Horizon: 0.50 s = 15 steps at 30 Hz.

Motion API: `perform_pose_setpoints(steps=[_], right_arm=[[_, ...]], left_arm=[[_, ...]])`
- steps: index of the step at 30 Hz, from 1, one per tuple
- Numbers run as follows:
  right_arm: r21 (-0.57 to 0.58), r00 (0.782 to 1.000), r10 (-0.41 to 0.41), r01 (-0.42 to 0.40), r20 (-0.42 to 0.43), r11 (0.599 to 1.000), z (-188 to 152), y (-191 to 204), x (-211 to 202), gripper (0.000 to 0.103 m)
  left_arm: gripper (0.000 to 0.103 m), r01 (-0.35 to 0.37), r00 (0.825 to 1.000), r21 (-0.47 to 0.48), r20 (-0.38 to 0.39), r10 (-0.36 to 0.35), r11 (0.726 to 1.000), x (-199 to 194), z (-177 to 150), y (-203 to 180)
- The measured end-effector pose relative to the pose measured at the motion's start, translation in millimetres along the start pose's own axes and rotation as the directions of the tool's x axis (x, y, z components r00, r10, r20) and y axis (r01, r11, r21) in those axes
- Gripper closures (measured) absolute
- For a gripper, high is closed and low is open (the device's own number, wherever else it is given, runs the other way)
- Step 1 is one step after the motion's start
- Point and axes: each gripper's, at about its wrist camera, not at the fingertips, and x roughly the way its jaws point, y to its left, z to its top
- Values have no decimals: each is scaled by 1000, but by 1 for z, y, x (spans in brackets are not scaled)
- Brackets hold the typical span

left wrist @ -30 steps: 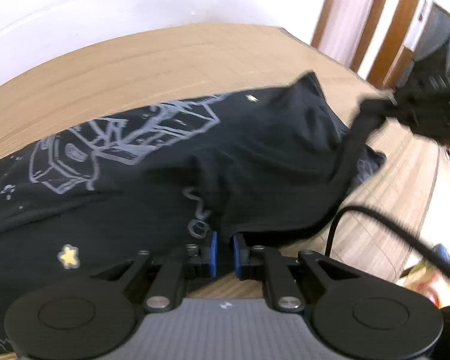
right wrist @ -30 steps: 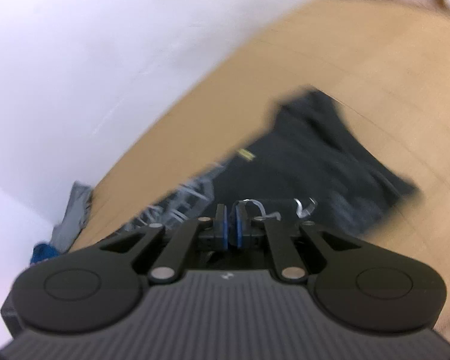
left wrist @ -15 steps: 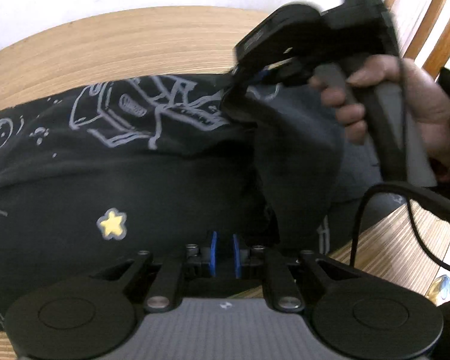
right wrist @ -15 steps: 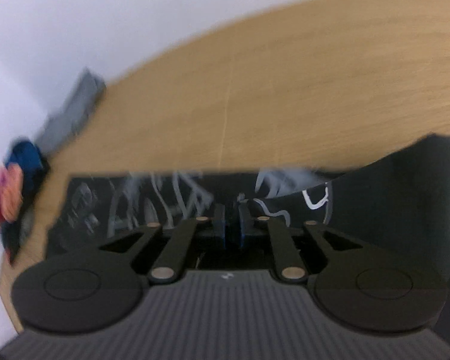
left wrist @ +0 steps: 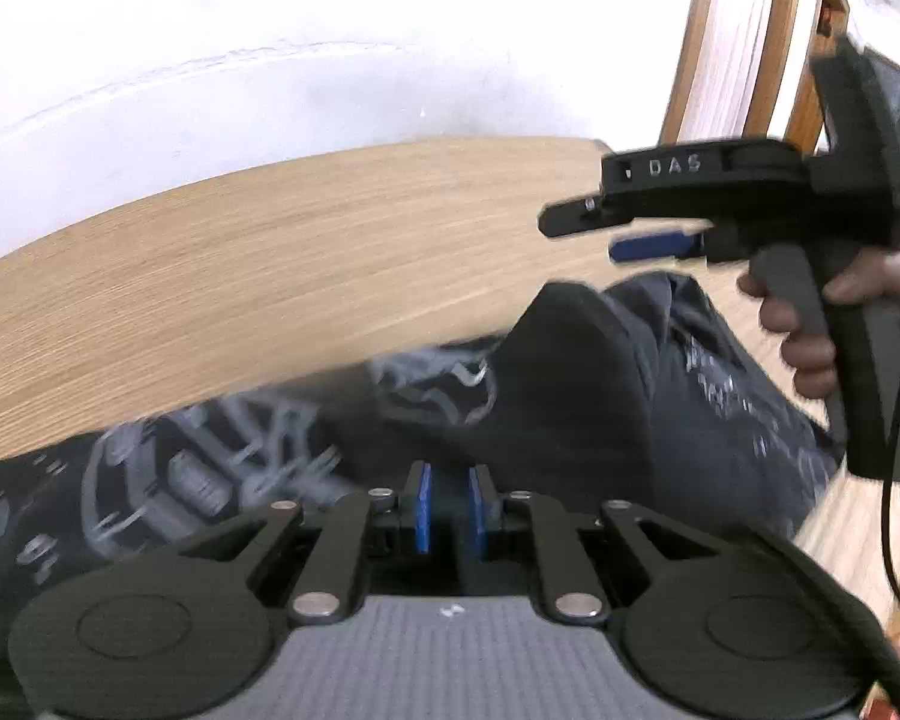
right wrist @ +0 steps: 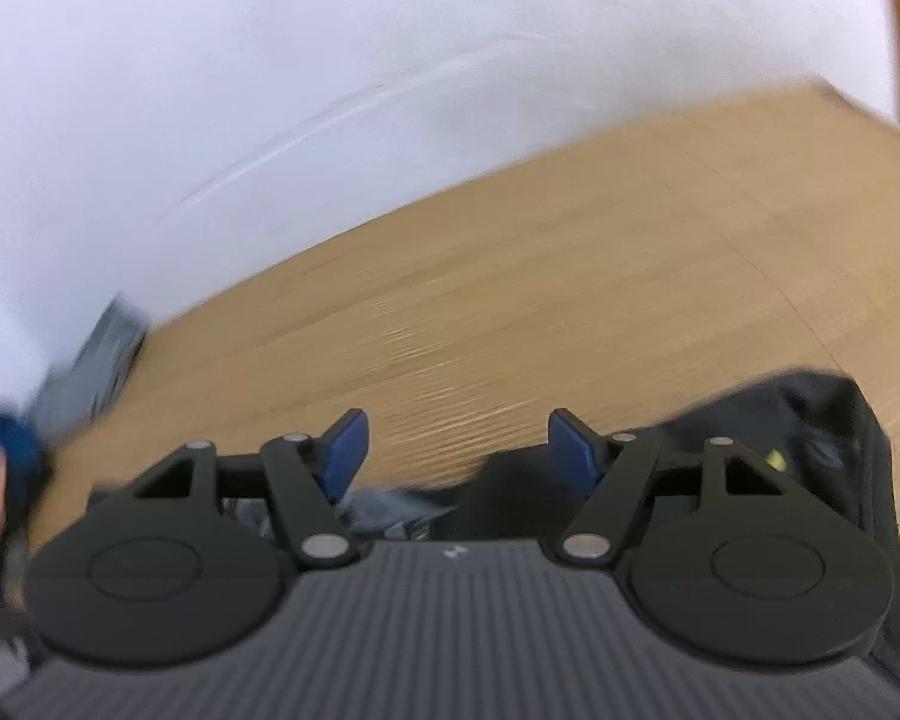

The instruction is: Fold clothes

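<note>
The right gripper has just let go: a moment ago its blue pads were pinched on a flap of the black T-shirt and carrying it across, and now the jaws are swinging wide apart with nothing between them but bare wood. Seen from the left wrist view, it hangs above the cloth with a hand wrapped round its grip, clear of the fabric. The flap it dropped lies folded over the shirt's white line-drawn print, a dark rounded lobe resting on top of the body of the garment. The left gripper has not changed its hold; its pads sit close together with a fold of the black fabric nipped between them at the near edge. The shirt itself lies spread on the wooden tabletop, near the front edge, with open wood beyond it up to the white wall. To my eye that means one side fold is laid down and released, and the left hand's edge looks like the next part to be dealt with.
</note>
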Motion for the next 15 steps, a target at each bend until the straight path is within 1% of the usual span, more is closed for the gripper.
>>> perform_pose_setpoints(steps=[2, 4, 5, 7, 9, 11, 12, 14, 15], right_arm=[[15, 998, -61, 61, -11, 998, -1, -15, 13, 35], [5, 991, -132, 132, 10, 991, -7, -26, 14, 36], [20, 986, -167, 167, 15, 986, -9, -35, 12, 35], [81, 974, -225, 225, -4, 971, -14, -62, 3, 36], [95, 964, -263, 265, -38, 960, -16, -83, -3, 35], [70, 965, -256, 259, -54, 963, -14, -95, -9, 35], [41, 972, -230, 232, -43, 972, -9, -97, -15, 35], [-62, 988, -154, 153, -19, 986, 3, -94, -23, 34], [-148, 995, -102, 97, -24, 984, 11, -88, -21, 34]], left_arm=[[88, -12, 1000, -27, -23, 11, 1000, 19, 2, -1], [88, -55, 995, -52, -81, 51, 997, 37, -3, 1], [85, -64, 994, -61, -92, 58, 996, 40, -7, 3], [83, -68, 995, -55, -78, 63, 996, 38, -12, 5], [83, -83, 993, -40, -85, 79, 996, 37, -11, 0], [83, -101, 990, -53, -104, 95, 993, 34, -5, -5], [82, -97, 991, -70, -103, 90, 993, 31, -2, -9], [81, -93, 992, -90, -92, 85, 992, 26, 8, -22], [81, -90, 993, -93, -84, 82, 992, 24, 13, -29]])
